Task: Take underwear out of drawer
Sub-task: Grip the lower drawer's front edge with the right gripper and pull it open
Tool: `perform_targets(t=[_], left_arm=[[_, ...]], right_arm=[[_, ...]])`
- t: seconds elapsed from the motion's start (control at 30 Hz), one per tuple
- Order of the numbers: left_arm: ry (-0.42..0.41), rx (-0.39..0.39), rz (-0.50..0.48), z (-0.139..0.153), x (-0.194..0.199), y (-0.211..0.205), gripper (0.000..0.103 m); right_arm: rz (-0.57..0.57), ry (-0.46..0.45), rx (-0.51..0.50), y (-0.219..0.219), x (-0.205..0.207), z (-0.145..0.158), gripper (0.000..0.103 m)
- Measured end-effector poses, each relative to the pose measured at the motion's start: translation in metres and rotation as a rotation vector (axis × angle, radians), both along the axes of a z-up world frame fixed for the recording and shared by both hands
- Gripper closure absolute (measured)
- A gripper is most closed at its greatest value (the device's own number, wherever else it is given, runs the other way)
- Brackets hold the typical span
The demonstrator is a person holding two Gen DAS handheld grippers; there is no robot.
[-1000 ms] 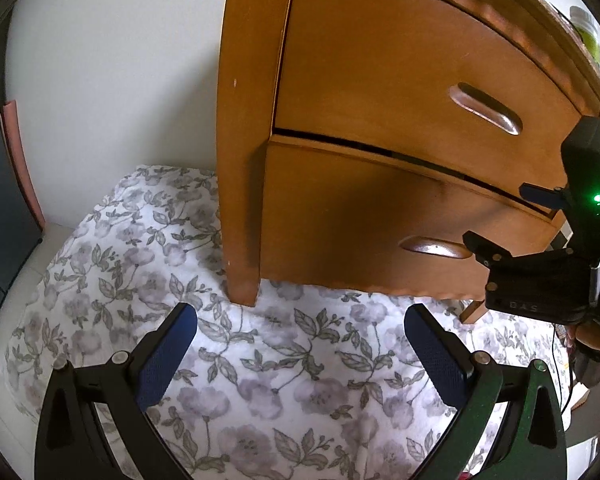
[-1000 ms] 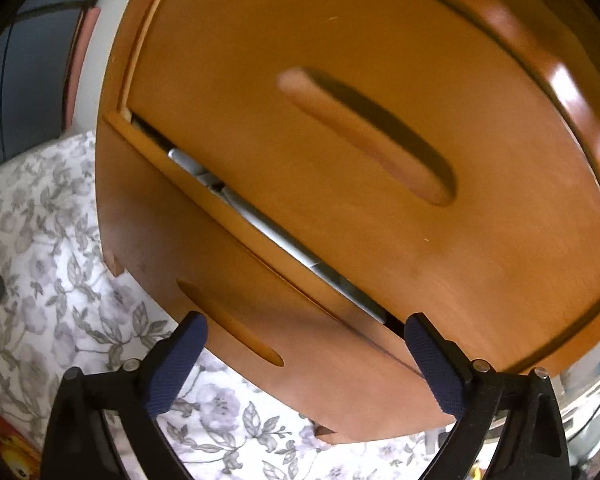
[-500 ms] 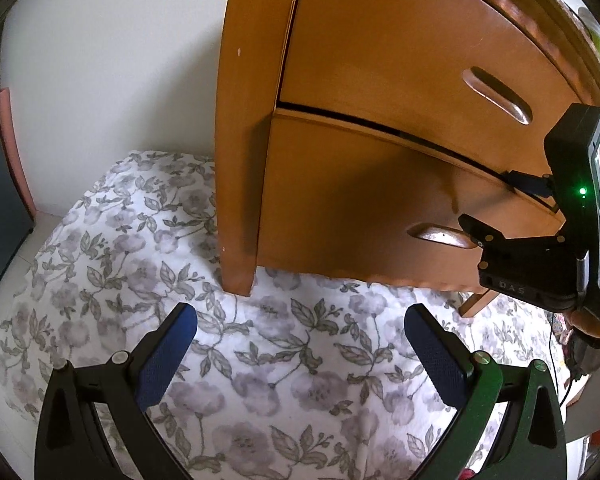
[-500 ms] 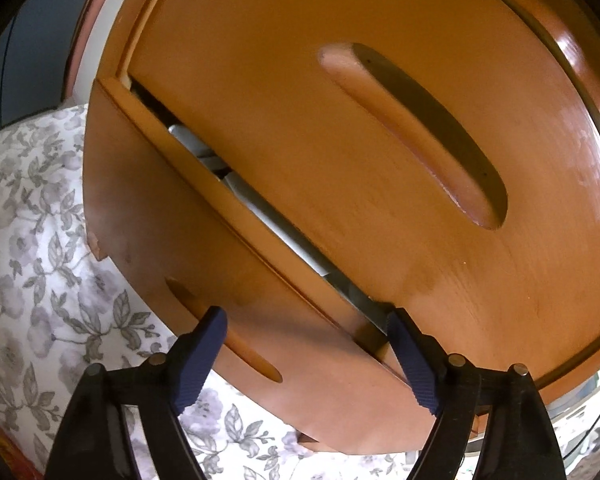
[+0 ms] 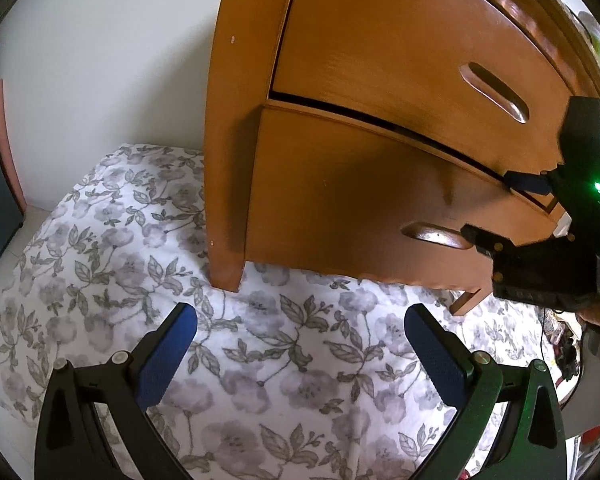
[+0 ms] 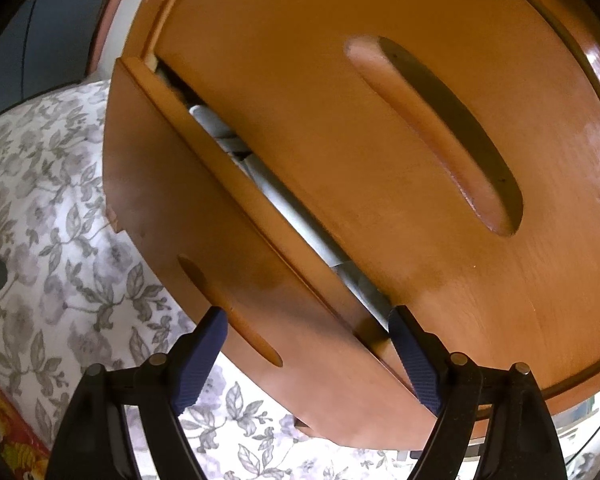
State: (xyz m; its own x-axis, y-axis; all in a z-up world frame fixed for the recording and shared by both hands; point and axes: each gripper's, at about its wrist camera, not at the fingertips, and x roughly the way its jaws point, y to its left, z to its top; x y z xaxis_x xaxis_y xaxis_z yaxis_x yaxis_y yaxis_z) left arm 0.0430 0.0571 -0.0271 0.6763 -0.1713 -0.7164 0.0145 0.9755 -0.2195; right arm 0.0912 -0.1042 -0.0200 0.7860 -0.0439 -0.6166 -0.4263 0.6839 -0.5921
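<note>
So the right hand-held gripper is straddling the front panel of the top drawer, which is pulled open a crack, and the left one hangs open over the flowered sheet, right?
Not quite: it is the lower drawer, not the top one. The right wrist view shows the right hand-held gripper straddling that drawer's front panel, pulled open a crack. The left hand-held gripper does hang open over the flowered sheet.

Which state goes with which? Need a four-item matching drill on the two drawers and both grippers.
1 upper drawer
2 lower drawer
3 left gripper
4 right gripper

A one finger in the gap above a drawer front
B shut
C pulled out a crack
D open, empty, over the floral cloth

Pairs: 1-B, 2-C, 3-D, 4-A
</note>
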Motion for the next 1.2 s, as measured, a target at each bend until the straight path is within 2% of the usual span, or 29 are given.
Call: perform_targets(t=[0.17,0.23,0.37,0.87,1.2], left_arm=[[0.0,-0.006,0.001,0.001,0.0,0.001,0.0],[-0.001,-0.009,0.005,0.002,-0.001,0.004,0.0],[-0.008,-0.014,0.014,0.004,-0.001,0.008,0.0],[0.004,-0.024,0.011,0.001,-0.003,0.011,0.0],[0.003,-0.029,0.011,0.002,-0.002,0.012,0.0]], right_arm=[[0.072,0.03,0.002,0.012,-0.015,0.003,0.019],[0.061,0.037,0.022,0.012,-0.011,0.005,0.021],[0.026,0.036,-0.018,0.009,0.002,0.002,0.024],[-0.02,0.029,-0.092,0.007,0.012,-0.008,0.022],[-0.076,-0.022,-0.127,0.015,0.012,-0.013,0.023]])
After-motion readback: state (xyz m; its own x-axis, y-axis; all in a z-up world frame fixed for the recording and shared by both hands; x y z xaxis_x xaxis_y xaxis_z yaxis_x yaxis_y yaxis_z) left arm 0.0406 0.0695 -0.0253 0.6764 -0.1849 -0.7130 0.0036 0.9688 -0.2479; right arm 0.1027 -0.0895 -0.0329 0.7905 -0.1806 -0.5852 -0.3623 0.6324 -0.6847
